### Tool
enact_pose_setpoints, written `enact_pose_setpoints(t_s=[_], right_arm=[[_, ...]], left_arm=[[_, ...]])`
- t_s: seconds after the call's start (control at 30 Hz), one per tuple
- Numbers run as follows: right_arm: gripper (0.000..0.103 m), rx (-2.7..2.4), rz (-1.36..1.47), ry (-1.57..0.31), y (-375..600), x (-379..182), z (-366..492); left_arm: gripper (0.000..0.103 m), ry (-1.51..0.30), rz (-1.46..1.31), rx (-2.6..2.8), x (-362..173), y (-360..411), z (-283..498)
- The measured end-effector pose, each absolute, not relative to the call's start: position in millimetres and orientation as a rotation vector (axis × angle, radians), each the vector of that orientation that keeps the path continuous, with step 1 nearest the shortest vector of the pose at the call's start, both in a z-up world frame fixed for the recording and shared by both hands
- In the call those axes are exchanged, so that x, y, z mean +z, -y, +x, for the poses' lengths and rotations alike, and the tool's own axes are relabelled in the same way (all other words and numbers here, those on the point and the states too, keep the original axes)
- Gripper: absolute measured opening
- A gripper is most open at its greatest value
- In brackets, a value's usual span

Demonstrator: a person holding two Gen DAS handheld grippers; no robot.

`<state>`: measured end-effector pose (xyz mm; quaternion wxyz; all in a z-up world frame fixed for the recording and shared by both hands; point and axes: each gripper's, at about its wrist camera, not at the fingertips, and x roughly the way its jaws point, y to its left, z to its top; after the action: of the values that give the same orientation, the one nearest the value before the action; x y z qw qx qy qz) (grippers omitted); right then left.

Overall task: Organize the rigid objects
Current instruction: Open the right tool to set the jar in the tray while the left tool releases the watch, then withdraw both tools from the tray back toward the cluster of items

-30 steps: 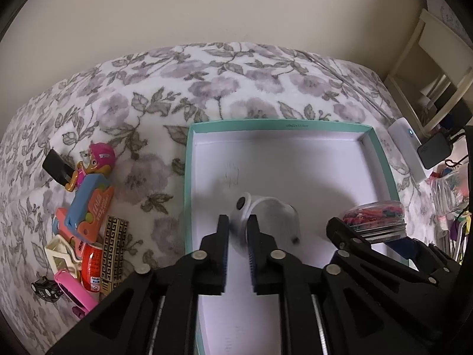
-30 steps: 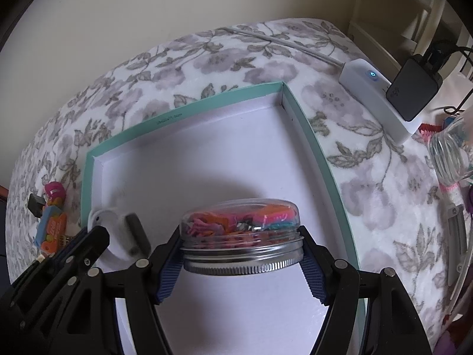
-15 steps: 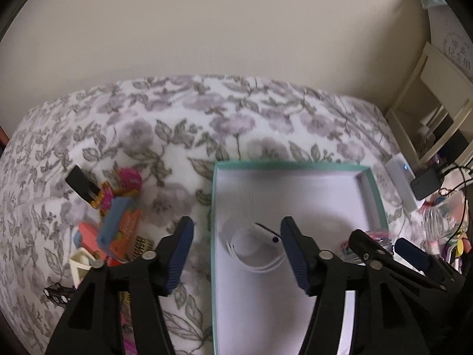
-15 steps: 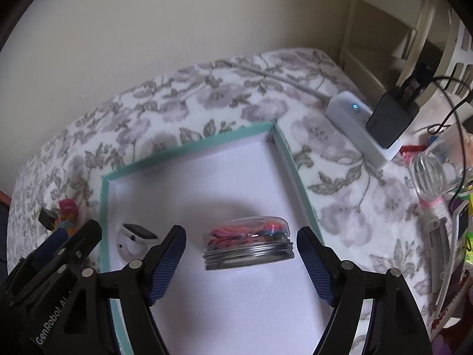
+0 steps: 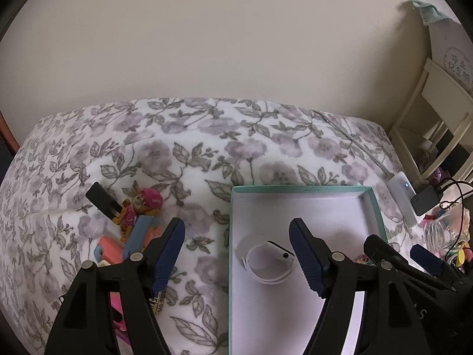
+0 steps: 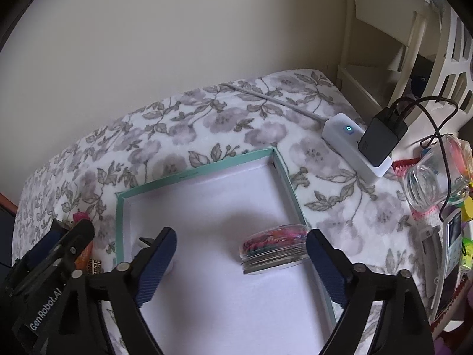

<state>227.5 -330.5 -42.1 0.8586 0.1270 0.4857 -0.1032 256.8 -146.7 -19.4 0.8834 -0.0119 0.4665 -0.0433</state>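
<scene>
Left wrist view: the left gripper [image 5: 236, 238] has its fingers [image 5: 168, 251] spread apart, just widened, empty. A white smartwatch [image 5: 267, 261] lies below and between them, untouched, inside the teal-rimmed box [image 5: 298, 188].

Right wrist view: the right gripper [image 6: 241, 254] has its fingers [image 6: 326, 269] spread apart, just widened. The lidded jar of colourful bits [image 6: 275, 250] sits between them on the box floor, near the right finger, not pressed.

Legible marking: "GenRobot.AI", white lettering on the black body of the left gripper [image 6: 116, 238], low left of the teal box [image 6: 195, 173]. Print on the box rim and a round stamp on the white board [image 5: 453, 56] above it are unreadable.
</scene>
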Motion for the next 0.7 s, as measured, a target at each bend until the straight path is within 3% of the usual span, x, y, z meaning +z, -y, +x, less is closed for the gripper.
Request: enact_pose_setpoints(t_s=[0.17, 0.53, 0.7], right_arm=[[0.099, -0.212, 0.275, -1.02, 330, -45, 228], [0.103, -0.223, 0.278, -1.016, 329, -48, 228], [0.103, -0.224, 0.276, -1.024, 327, -50, 229]], left_arm=[[0.075, -0.973, -0.028, -0.081, -22, 144, 258], [0.098, -0.921, -0.014, -0.025, -21, 136, 258], [0.099, -0.909, -0.024, -0.023, -20, 134, 258]])
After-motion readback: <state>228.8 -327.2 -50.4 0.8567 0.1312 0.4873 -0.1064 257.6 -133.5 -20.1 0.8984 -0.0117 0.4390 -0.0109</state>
